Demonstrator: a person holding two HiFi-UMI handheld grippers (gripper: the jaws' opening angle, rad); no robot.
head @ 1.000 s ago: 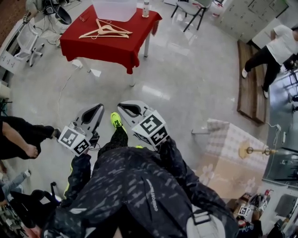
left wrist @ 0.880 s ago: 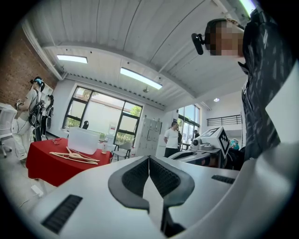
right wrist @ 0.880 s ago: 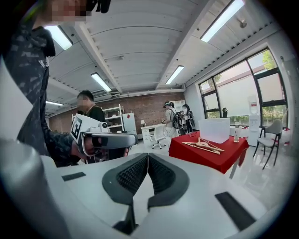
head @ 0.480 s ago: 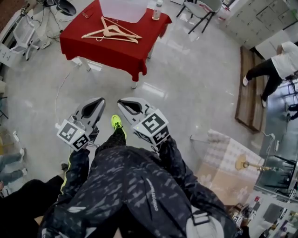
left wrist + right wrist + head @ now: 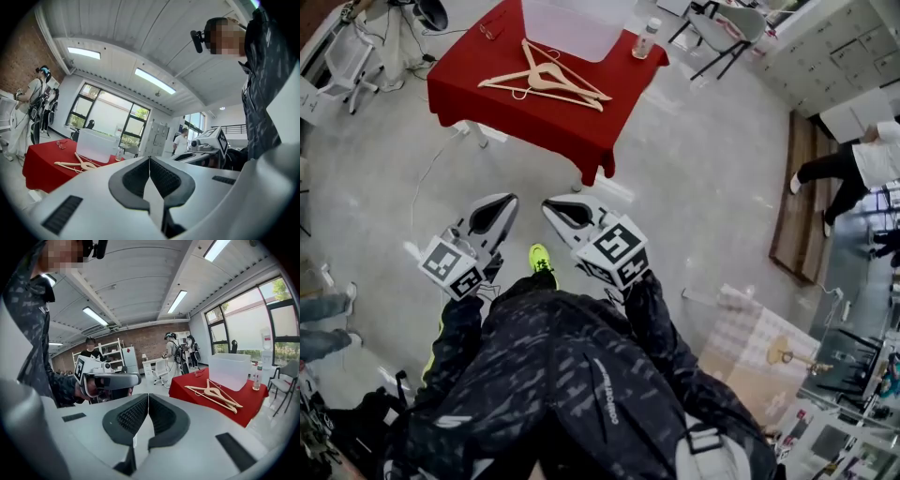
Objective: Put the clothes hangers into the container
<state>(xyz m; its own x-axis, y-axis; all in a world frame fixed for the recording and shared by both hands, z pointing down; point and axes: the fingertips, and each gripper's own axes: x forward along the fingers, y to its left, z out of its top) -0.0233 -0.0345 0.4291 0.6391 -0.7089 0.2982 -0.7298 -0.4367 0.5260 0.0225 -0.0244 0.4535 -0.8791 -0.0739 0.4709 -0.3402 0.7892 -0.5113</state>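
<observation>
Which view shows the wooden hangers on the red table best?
Head view: the hangers lie fully outlined from above, overlapping on the red cloth. The right gripper view shows the hangers low and side-on; the left gripper view only small and far off.

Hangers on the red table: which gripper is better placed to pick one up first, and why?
Right, marginally. Both are shut, empty and well short of the table, but in the head view the right gripper sits more in line with the hangers than the left gripper.
</observation>
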